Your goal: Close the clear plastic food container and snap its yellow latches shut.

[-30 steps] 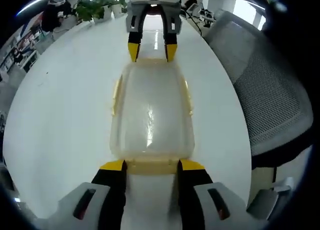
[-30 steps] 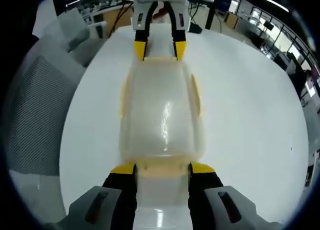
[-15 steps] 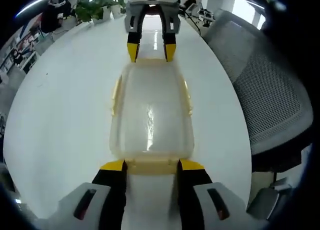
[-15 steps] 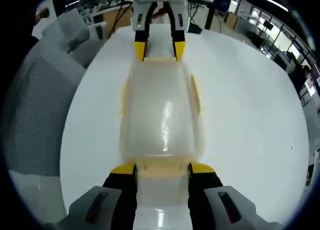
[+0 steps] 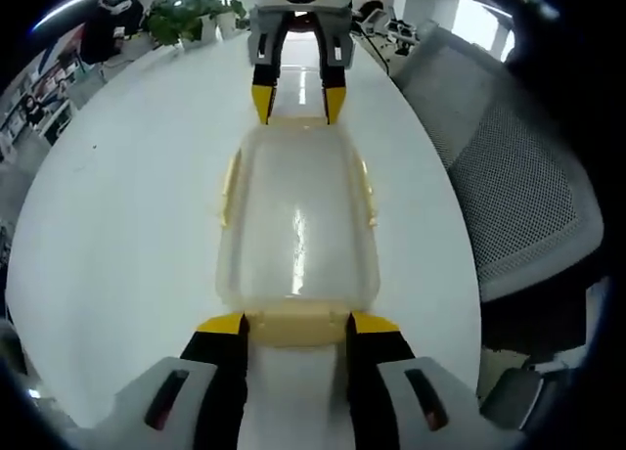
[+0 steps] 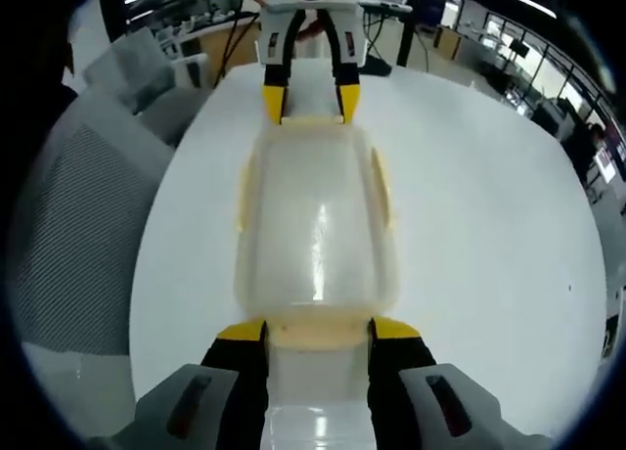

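Resting: clear container (image 5: 296, 225), lid on, lying on the white table (image 5: 117, 215).
Left gripper (image 5: 296, 325): jaws spread around one yellow end latch (image 5: 296, 327).
Right gripper (image 6: 316, 331): jaws spread around the opposite latch (image 6: 316, 333).

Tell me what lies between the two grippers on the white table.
The clear food container, lid on, spans the whole stretch. In the left gripper view the left gripper straddles its near yellow latch and the right gripper meets its far end on the white table.
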`<state>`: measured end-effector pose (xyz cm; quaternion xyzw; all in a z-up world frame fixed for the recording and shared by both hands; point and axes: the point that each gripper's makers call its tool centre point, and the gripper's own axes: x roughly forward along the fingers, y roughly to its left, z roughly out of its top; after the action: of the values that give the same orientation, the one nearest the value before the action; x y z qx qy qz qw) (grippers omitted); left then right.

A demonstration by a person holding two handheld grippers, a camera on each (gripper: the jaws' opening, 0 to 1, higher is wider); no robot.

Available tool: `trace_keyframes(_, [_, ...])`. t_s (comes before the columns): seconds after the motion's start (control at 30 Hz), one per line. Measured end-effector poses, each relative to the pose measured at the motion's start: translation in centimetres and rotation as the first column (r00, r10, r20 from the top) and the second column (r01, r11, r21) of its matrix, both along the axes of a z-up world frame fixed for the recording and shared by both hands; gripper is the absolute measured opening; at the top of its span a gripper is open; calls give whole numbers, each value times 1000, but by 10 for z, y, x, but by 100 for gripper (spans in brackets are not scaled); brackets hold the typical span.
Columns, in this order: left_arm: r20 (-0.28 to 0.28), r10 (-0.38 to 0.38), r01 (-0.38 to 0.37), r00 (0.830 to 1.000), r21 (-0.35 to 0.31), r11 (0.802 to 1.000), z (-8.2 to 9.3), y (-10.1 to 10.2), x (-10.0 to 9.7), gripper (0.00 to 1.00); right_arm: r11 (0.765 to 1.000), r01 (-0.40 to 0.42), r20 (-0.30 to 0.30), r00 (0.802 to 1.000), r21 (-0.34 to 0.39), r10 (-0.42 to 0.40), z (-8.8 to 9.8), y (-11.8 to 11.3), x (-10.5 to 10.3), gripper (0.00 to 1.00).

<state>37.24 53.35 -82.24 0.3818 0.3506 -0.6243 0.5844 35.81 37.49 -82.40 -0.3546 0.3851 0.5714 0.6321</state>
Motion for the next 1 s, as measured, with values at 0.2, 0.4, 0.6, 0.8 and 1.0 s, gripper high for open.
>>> trace_keyframes(0.2, [2, 0, 0, 1000, 3, 1000, 7, -2, 0, 38, 1000, -5, 14, 1000, 11, 4, 10, -1, 0, 38])
trace_keyframes(0.4, [9, 7, -7, 1000, 2, 1000, 18, -7, 2, 38, 1000, -5, 32, 999, 18, 5, 21, -7, 2, 38])
trace_keyframes(0.6, [25, 12, -12, 1000, 3, 1000, 30, -11, 7, 38, 999, -7, 49, 999, 34, 5, 35, -11, 8, 38])
trace_keyframes(0.8, [38, 14, -14, 999, -3, 1000, 39, -17, 10, 38, 999, -17, 65, 998, 31, 15, 43, -16, 11, 38])
trace_keyframes(1.0, [36, 19, -19, 999, -5, 1000, 45, -22, 9, 38, 999, -22, 63, 998, 25, 20, 49, -21, 12, 38])
